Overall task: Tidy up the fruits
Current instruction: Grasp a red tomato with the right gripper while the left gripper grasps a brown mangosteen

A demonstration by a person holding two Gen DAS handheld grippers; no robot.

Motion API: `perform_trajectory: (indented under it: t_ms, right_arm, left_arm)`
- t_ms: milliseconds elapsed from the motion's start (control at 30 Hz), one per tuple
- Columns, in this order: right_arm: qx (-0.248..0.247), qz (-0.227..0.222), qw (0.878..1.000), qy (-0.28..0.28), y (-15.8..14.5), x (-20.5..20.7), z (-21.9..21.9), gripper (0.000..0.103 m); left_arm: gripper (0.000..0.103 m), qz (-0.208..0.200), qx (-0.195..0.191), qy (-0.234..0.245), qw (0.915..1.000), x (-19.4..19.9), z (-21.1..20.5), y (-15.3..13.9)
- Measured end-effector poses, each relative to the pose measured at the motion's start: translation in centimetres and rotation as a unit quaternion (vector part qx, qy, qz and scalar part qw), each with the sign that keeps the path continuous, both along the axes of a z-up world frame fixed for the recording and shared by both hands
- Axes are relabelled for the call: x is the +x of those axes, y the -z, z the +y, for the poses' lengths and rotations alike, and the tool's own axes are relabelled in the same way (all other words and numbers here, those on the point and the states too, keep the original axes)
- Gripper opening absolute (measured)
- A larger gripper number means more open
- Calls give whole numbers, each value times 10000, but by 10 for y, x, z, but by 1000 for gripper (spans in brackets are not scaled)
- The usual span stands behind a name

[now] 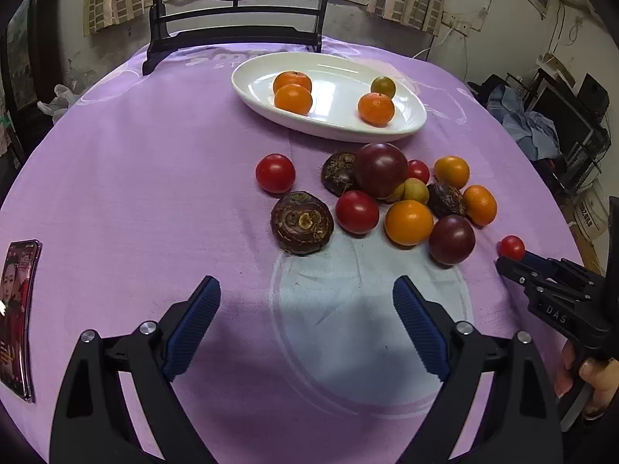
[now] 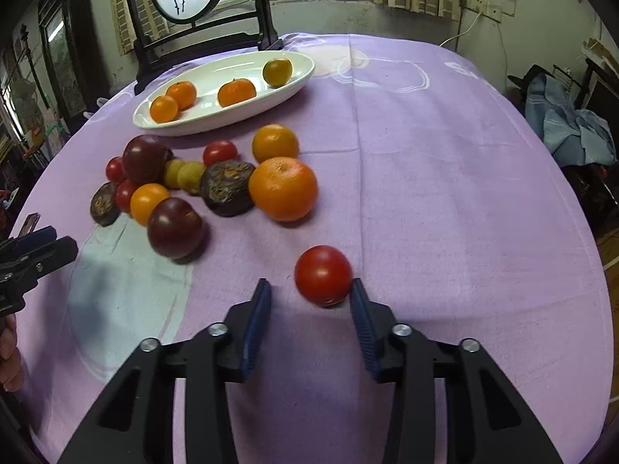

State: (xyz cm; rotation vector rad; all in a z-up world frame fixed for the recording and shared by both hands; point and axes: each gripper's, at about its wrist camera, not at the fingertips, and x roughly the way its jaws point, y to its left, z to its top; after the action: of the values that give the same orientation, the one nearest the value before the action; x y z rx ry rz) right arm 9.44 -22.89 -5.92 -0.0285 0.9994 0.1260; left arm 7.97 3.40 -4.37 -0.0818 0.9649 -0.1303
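Right gripper [image 2: 311, 290]: jaws apart, low over the purple cloth [image 2: 445, 193]. A red tomato [image 2: 323, 275] sits on the cloth at the fingertips, against the right pad [image 2: 361, 309], clear of the left pad; not clamped. In the left wrist view the same tomato [image 1: 511, 247] shows just past the right tool's tips, at the near right edge of the fruit pile.

Left gripper [image 1: 305, 294]: jaws wide apart, nothing between them, over a pale circular print on the cloth [image 1: 116, 154]. A phone [image 1: 17, 317] lies at the near left edge of the table.

Beyond the left gripper, loose pile on the cloth: a brown chestnut-like corm [image 1: 301, 222] nearest; a second red tomato [image 1: 356, 212], an orange [image 1: 408, 222] and a dark purple tomato [image 1: 451, 239] beside it, touching or nearly so. A third red tomato [image 1: 275, 173] stands a little apart to the left. Behind them a large purple tomato [image 1: 381, 170], more brown corms, small yellow fruits and two more oranges, packed close.

Farther: a white oval dish [image 1: 332, 131] holding three oranges, two touching at its left end, one near the right end, plus one greenish fruit [image 1: 383, 87]. Behind the dish, a dark wooden stand [image 1: 236, 34] with a round painted panel.
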Motion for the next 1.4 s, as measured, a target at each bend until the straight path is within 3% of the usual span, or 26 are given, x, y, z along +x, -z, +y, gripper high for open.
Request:
perform_trajectory:
  t_ms: [33,167,400,500,667,767,867,967,1133,1200,1400]
  right_arm:
    - [19,-12,10000,46,0,1,-2,30]
    - [182,-95,9998,64,-2,-2,-5,29]
    - [559,-319,9971,-406,-17,-23,10,29]
    - [657,-312,9958,-551,-18,-28,16,29]
    - [855,-254,9940,-638,-16,-30,19,29]
    - [903,-211,9933,-690,-14,-32,20,29]
    - [893,-224,9928,-764,-15,-34,23,29]
    - [915,-232,9923,-805,-16,-37,25,29]
    - [871,-376,9914,-901,-29,-39,29,29]
    - [825,-522,9905,-969,-41,-37,31,29]
    - [709,-960,9861,-1158,-76,-14,44,29]
  left_arm:
    - [88,12,1,-19,10000,1,1,1]
    - [88,24,73,-103,9999,6,4,2]
    - [84,59,316,-168,9993,22,1,5]
    - [72,167,415,-148,9989,33,-3,10]
    - [62,342,440,-133,9984,46,-6,19]
    - [56,227,586,-105,9980,49,-9,20]
    - [38,145,644,-48,9978,48,-10,19]
    - [38,201,550,-54,9983,45,-8,17]
    - [37,-29,460,181,9988,28,-10,-7]
    - [16,-237,371,363,9984,22,-13,-26]
    - [16,-661,375,524,9957,33,-19,-64]
